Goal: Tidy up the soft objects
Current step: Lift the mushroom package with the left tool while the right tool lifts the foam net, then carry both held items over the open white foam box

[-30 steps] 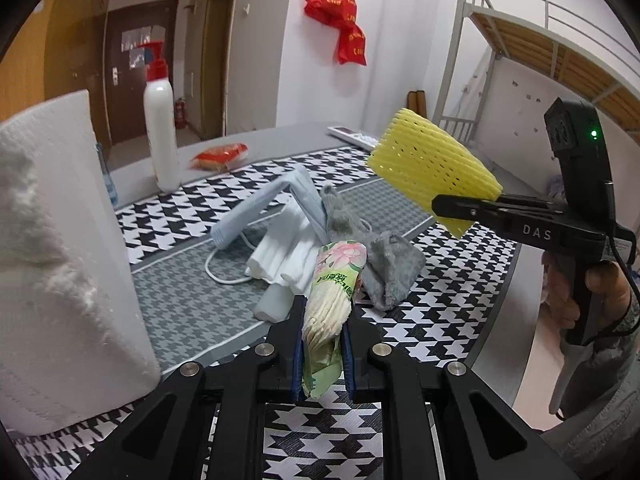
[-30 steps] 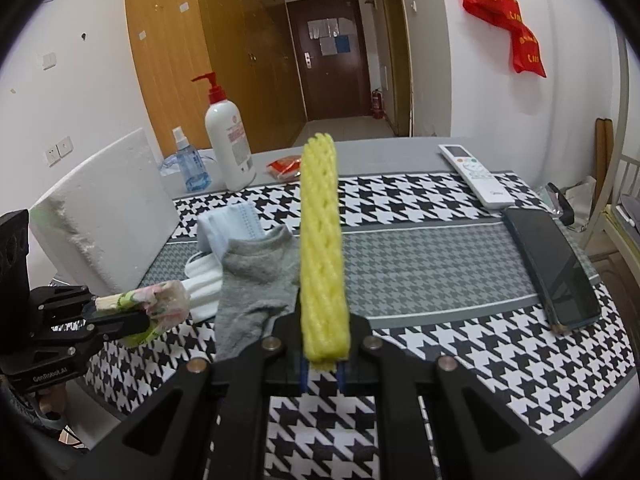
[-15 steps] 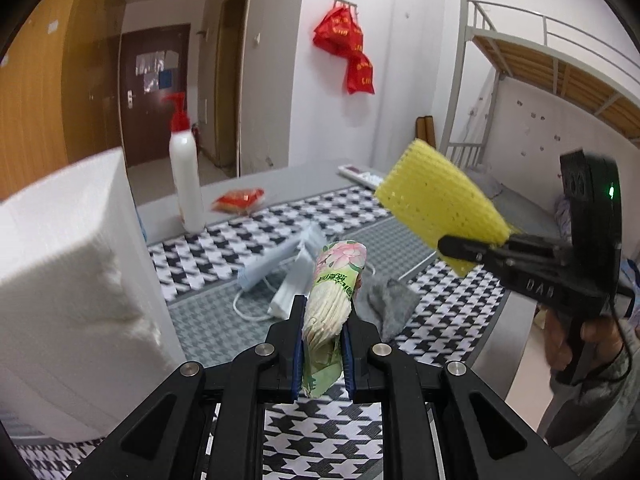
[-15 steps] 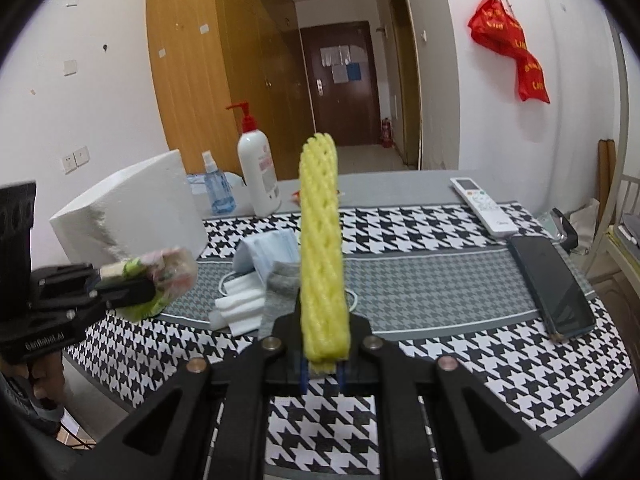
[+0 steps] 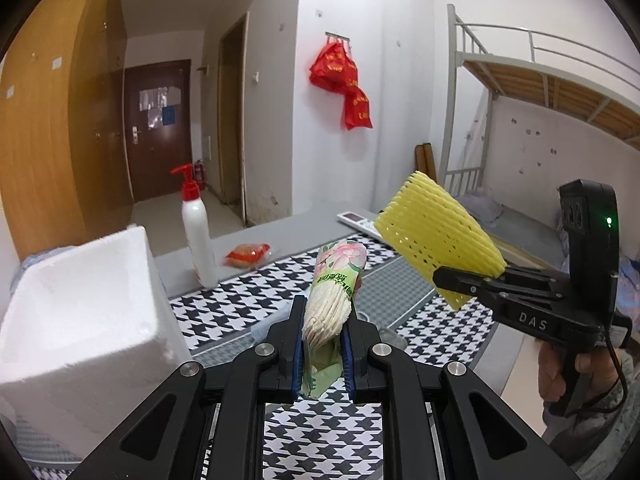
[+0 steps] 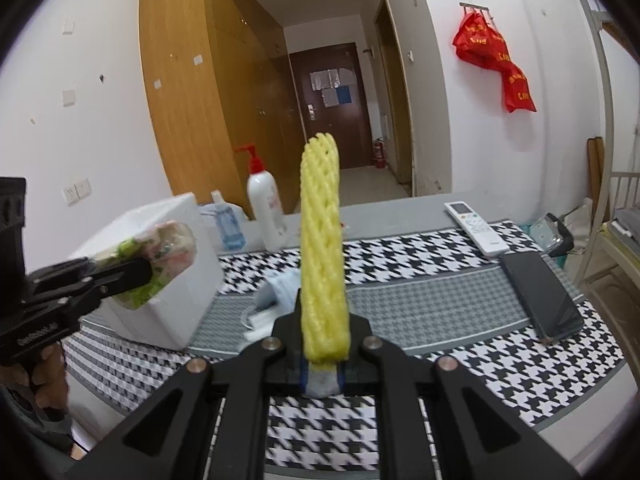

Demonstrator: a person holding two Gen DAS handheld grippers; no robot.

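step: carry | left gripper pinches tissue pack | right gripper pinches foam net | next: likely drop both into foam box, left

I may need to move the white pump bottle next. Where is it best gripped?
Take the pump bottle around its straight white body, below the red pump, coming in level from the open table side. It stands upright and narrow, with the foam box close beside it.

My left wrist camera looks along its fingers over the table, foam box close on its left. My right wrist camera faces the same table from beyond that box. Both share the pump bottle and the door behind it.
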